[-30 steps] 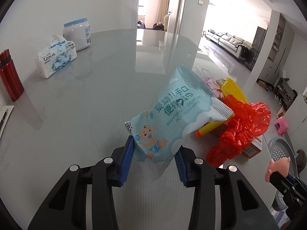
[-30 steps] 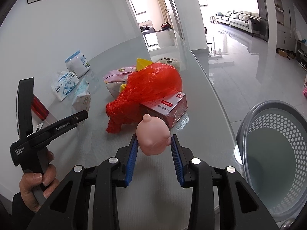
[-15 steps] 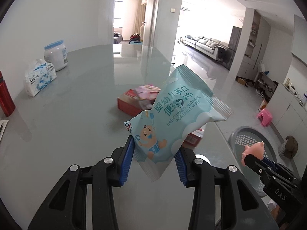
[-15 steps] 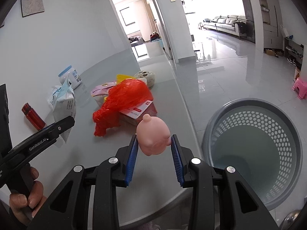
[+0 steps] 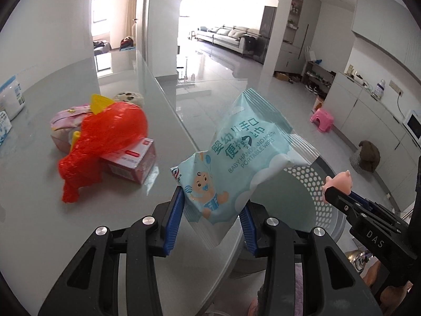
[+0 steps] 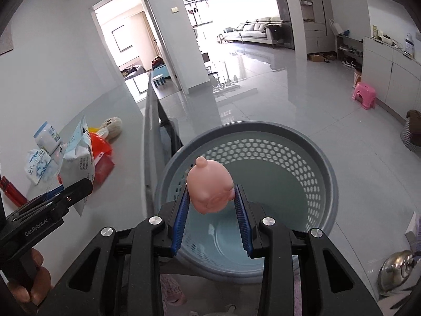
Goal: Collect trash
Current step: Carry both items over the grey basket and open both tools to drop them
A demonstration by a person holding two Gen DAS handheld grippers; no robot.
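Observation:
My left gripper point(image 5: 211, 205) is shut on a light blue pack of baby wipes point(image 5: 244, 152), held up over the table's edge. The right gripper point(image 6: 211, 197) is shut on a pink toy pig head point(image 6: 210, 188) and hangs above the grey perforated basket point(image 6: 310, 137) on the floor. The left wrist view shows the pig point(image 5: 339, 180) at the right and the basket point(image 5: 302, 176) behind the pack. The right wrist view has the wipes pack point(image 6: 77, 155) at the left. On the grey table point(image 5: 39, 223) lie a red plastic bag point(image 5: 110, 137) and a red box point(image 5: 134, 162).
Behind the red bag are a pink pouch point(image 5: 65, 113), a yellow piece point(image 5: 98, 101) and a plush toy point(image 6: 113, 126). A white jar point(image 6: 47, 137), a tissue pack point(image 6: 38, 164) and a red bottle point(image 6: 10, 191) stand further left. A pink stool point(image 6: 364, 94) is on the floor.
Both grippers have swung right, off the table toward the basket, still holding the wipes pack and the pig. The basket now sits directly under the pig.

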